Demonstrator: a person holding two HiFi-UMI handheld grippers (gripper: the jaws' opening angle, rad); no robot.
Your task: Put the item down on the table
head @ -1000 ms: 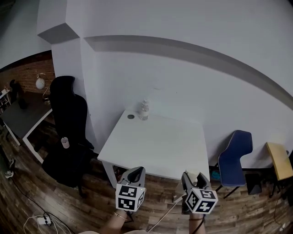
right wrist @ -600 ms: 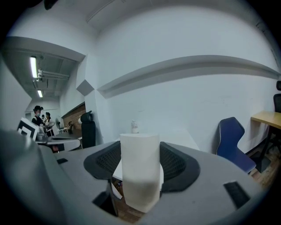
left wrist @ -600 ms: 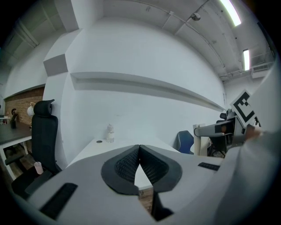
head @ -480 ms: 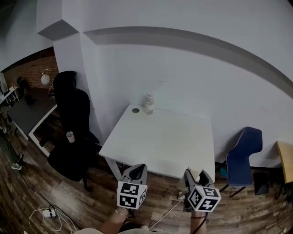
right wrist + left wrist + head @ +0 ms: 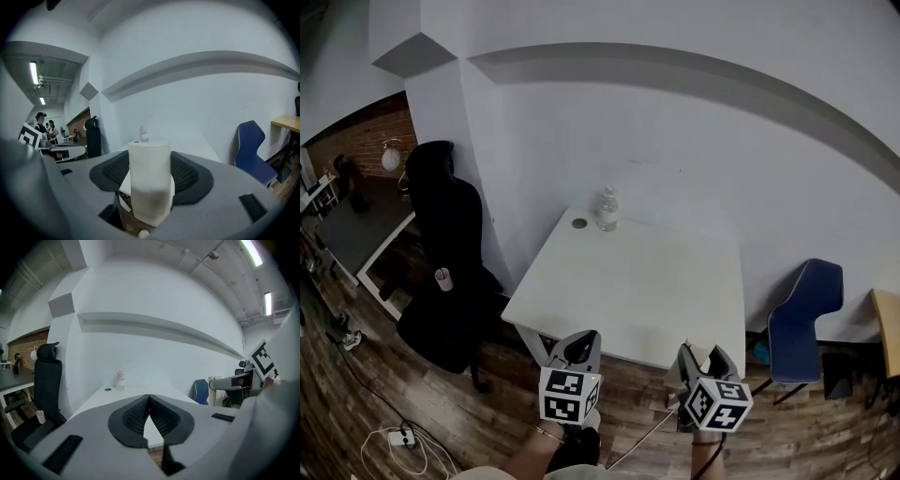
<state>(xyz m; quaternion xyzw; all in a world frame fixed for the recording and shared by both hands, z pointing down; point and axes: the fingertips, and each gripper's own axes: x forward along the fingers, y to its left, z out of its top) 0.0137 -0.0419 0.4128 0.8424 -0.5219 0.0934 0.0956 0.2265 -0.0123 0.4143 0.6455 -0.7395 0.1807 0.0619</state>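
A white paper roll (image 5: pixel 149 180) stands upright between the jaws of my right gripper (image 5: pixel 150 176), which is shut on it. In the head view that right gripper (image 5: pixel 698 361) hovers just short of the near edge of the white table (image 5: pixel 637 291), with a bit of the white roll (image 5: pixel 701 356) showing between its jaws. My left gripper (image 5: pixel 579 349) hangs beside it near the table's front left; its pads (image 5: pixel 149 416) meet at the tips with nothing between them.
A clear water bottle (image 5: pixel 607 208) and a small round cap (image 5: pixel 578 223) stand at the table's far edge by the wall. A black office chair (image 5: pixel 441 262) is to the left, a blue chair (image 5: pixel 802 314) to the right. A power strip (image 5: pixel 398 438) and cables lie on the wood floor.
The view has shifted forward and slightly right, so the table sits closer and more central. Both grippers keep their places in front of the table's near edge.
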